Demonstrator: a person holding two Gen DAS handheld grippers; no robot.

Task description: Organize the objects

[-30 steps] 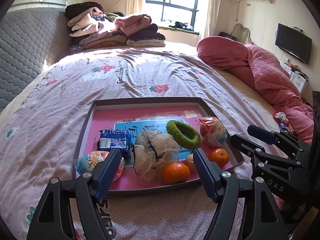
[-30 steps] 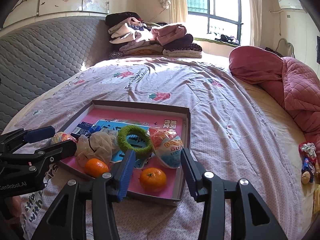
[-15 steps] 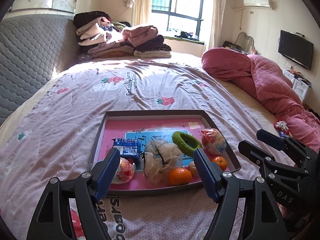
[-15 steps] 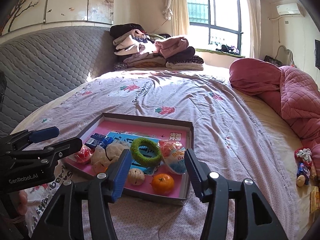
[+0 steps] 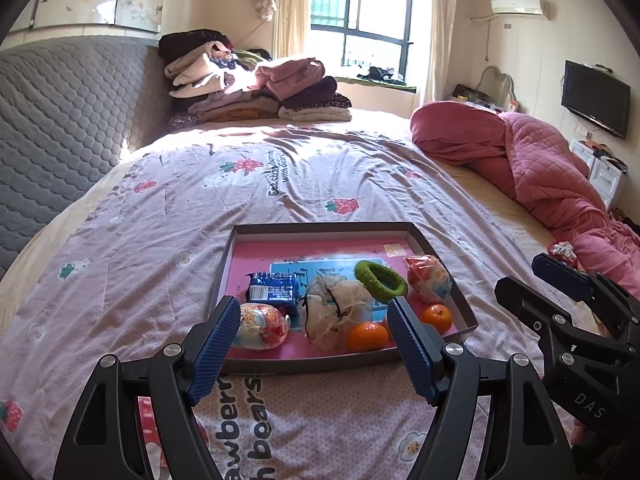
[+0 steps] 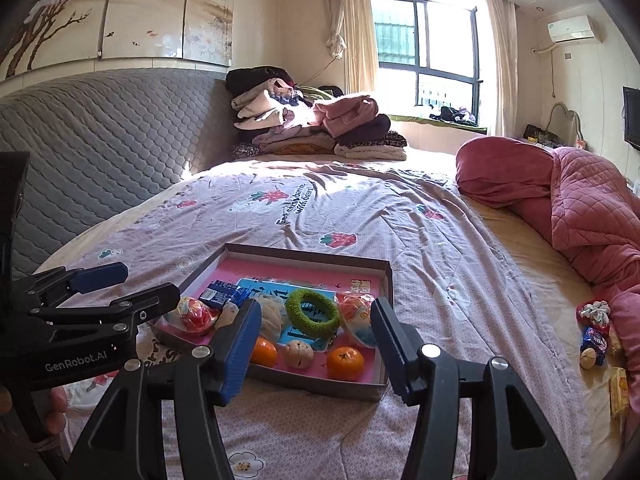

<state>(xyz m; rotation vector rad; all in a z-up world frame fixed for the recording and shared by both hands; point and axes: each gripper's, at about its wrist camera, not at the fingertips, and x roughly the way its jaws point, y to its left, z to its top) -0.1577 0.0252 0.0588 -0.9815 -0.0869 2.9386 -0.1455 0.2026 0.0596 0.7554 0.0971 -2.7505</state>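
A shallow grey-rimmed tray (image 5: 320, 227) with a pink floor lies on the bed. It holds a blue packet (image 5: 272, 288), two foil-wrapped eggs (image 5: 260, 326) (image 5: 428, 278), a white mesh pouch (image 5: 340, 312), a green ring (image 5: 380, 278) and two oranges (image 5: 368, 336) (image 5: 438, 316). The right wrist view shows the same tray (image 6: 386, 276), the green ring (image 6: 312, 312), an orange (image 6: 346, 360) and a pale walnut-like ball (image 6: 298, 354). My left gripper (image 5: 312, 344) hangs open over the tray's near edge, holding nothing. My right gripper (image 6: 314, 344) is also open and empty, just short of the tray.
A pink quilt (image 5: 540, 168) is bunched along the bed's right side, with small loose snacks and toys (image 6: 596, 336) beside it. Folded clothes (image 5: 256, 84) are piled at the far end. A grey padded headboard (image 5: 60, 120) runs along the left.
Both grippers have pulled back and risen, so the tray looks smaller and farther off. The right jaws stand a little wider. The things in the tray have not moved.
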